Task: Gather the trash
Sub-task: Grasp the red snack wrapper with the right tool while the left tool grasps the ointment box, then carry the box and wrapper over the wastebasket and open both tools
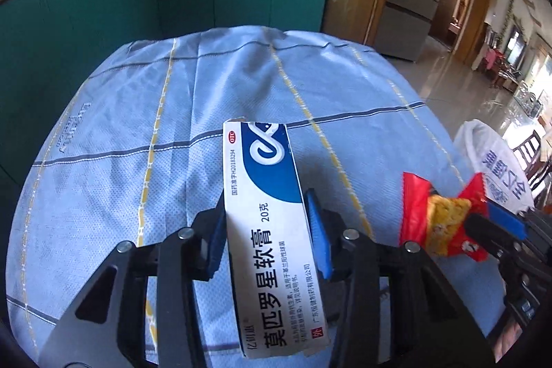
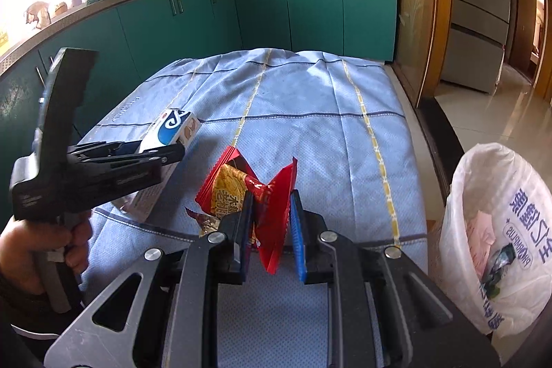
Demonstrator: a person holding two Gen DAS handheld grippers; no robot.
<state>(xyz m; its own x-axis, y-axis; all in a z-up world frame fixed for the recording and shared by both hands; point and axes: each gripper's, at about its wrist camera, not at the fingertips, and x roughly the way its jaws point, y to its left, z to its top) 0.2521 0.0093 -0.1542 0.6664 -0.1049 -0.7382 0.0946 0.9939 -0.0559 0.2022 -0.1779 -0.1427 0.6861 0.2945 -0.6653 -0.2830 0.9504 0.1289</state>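
Blue pads of the left gripper (image 1: 267,230) press both sides of a white-and-blue ointment box (image 1: 265,223), which sticks out forward above the blue checked tablecloth (image 1: 138,112). Just to its right, the right gripper (image 2: 270,230) is clamped on a crumpled red snack wrapper (image 2: 272,195), lifted off the cloth. A white bag-lined bin (image 2: 496,230) stands beside the table's right edge, with some litter already inside.
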